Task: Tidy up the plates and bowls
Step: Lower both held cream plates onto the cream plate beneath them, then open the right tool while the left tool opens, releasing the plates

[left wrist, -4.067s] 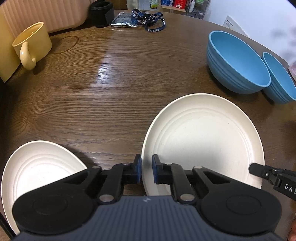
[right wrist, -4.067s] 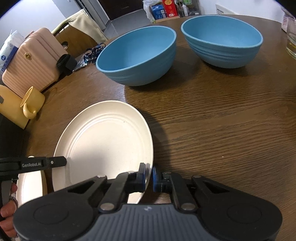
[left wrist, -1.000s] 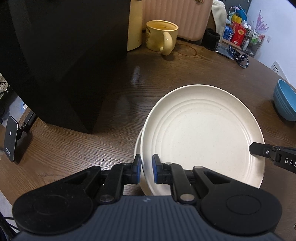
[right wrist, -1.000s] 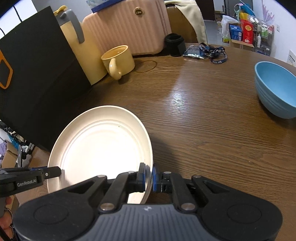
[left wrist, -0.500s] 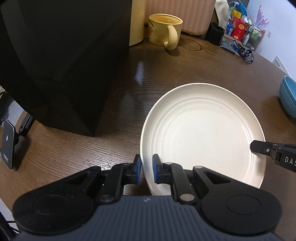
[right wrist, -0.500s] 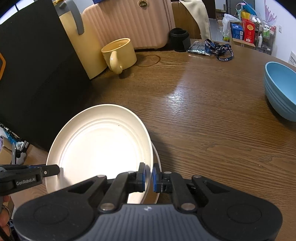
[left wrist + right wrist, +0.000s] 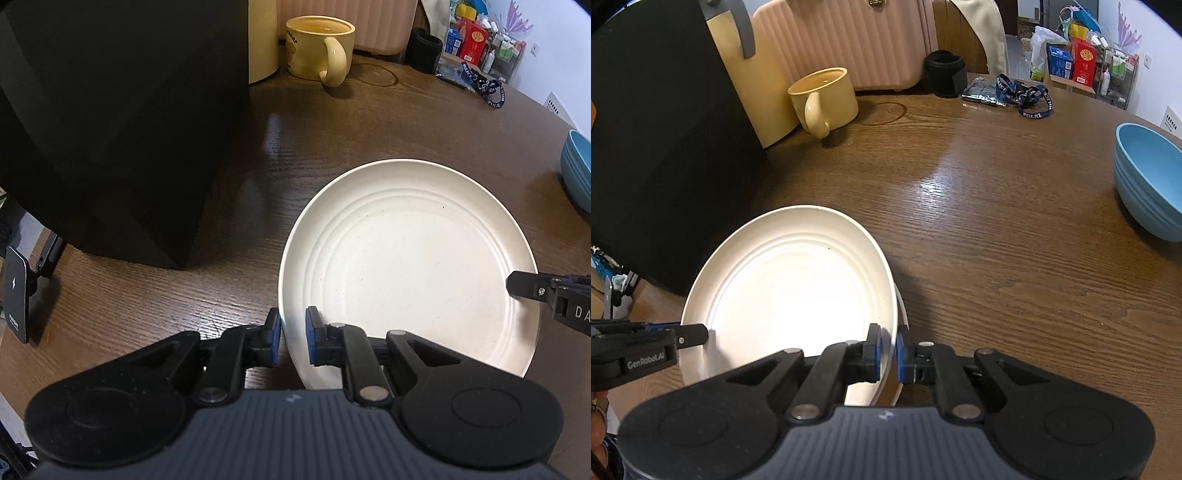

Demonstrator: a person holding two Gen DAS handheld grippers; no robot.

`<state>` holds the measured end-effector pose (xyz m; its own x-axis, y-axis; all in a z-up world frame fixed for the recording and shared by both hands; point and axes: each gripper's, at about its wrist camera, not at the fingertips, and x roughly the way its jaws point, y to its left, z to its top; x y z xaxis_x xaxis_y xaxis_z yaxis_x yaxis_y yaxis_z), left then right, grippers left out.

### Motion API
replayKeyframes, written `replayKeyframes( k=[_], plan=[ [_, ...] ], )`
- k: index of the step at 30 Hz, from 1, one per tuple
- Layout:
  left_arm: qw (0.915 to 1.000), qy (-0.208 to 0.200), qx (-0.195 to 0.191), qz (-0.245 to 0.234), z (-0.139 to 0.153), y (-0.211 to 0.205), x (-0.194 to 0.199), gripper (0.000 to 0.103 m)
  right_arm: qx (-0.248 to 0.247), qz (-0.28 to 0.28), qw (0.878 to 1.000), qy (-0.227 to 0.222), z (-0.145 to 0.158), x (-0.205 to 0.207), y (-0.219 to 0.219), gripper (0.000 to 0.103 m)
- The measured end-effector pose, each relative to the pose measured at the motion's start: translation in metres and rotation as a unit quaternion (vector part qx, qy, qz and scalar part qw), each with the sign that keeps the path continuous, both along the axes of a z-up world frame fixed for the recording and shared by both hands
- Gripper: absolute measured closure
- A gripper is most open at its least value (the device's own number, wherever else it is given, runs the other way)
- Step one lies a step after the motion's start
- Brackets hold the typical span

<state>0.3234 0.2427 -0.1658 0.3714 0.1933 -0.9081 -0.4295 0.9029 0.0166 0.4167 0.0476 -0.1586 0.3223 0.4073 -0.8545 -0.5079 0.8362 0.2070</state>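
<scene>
A cream plate (image 7: 406,258) lies on top of a second cream plate, whose rim (image 7: 900,325) shows just under it in the right wrist view. My left gripper (image 7: 293,339) is shut on the top plate's near-left rim. My right gripper (image 7: 888,349) is shut on the opposite rim of the same plate (image 7: 790,291). A blue bowl (image 7: 1148,181) stands at the far right of the table and also shows in the left wrist view (image 7: 576,170).
A large black box (image 7: 110,122) stands close on the left of the plates. A yellow mug (image 7: 823,99), a pink ribbed case (image 7: 849,40), a black cup (image 7: 945,72) and a blue lanyard (image 7: 1030,98) sit at the back. The wooden table (image 7: 997,229) runs right.
Both grippers carried the top plate left, away from the bowls, and lowered it onto the second plate. In the last half second it settled lower and flatter.
</scene>
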Motion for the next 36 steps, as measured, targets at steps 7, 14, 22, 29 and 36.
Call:
replayKeyframes(
  k=[7, 14, 22, 29, 36],
  plan=[
    [1.0, 0.008, 0.005, -0.003, 0.0, -0.003, -0.001, 0.089, -0.022, 0.004, 1.0, -0.007, 0.001, -0.005, 0.004, 0.094],
    [0.9999, 0.011, 0.004, -0.001, -0.001, -0.003, -0.003, 0.089, -0.028, 0.007, 1.0, -0.008, 0.002, -0.006, 0.005, 0.094],
    [1.0, 0.006, -0.004, -0.001, -0.001, -0.004, -0.004, 0.088, -0.026, 0.001, 1.0, -0.007, 0.001, -0.006, 0.004, 0.083],
    [0.9999, -0.009, 0.0, 0.009, 0.007, -0.002, -0.009, 0.067, -0.014, -0.007, 1.0, -0.007, 0.003, -0.006, -0.003, 0.071],
    [0.999, -0.036, 0.01, 0.024, 0.019, -0.003, -0.019, 0.018, 0.001, -0.025, 1.0, -0.008, 0.008, -0.005, -0.015, 0.013]
  ],
)
